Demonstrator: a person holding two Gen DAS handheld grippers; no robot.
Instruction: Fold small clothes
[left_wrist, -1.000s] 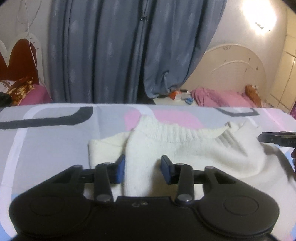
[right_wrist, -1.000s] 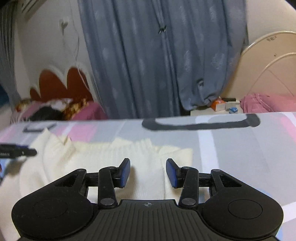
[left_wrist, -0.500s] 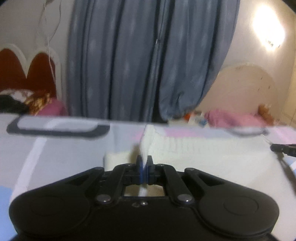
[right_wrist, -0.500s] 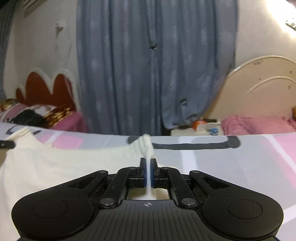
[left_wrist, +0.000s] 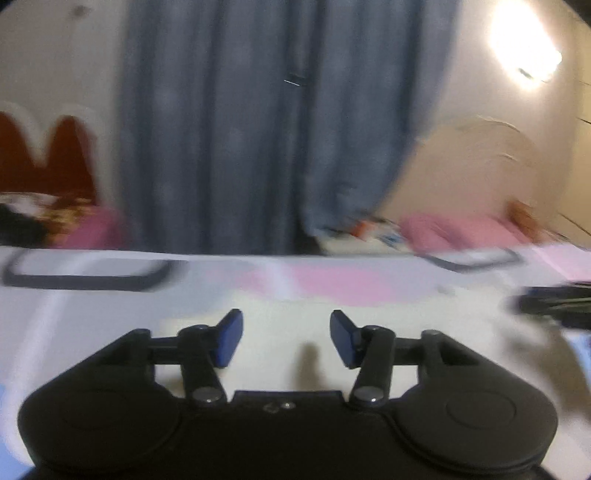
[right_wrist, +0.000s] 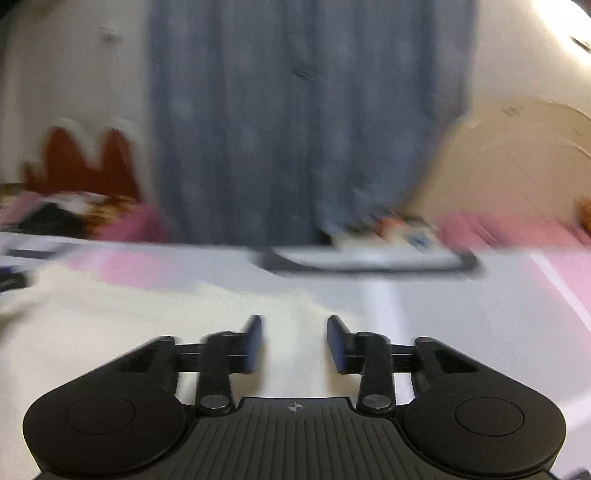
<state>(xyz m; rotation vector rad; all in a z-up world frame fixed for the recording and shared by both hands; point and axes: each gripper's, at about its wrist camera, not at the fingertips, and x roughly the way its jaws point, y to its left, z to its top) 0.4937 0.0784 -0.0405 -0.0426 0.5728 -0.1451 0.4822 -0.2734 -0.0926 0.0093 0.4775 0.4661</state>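
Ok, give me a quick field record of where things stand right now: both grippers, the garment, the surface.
left gripper: jaws opening, nothing pinched between the pads; cream fabric lies below
right gripper: jaws opening, nothing between the pads
garment: cream knit sweater, lying on the surface, released by both grippers
surface: patterned bedsheet, grey, pink and white
other gripper in left view: right gripper at the right edge
background: blue curtain
image quality: both views motion-blurred, fold state unclear
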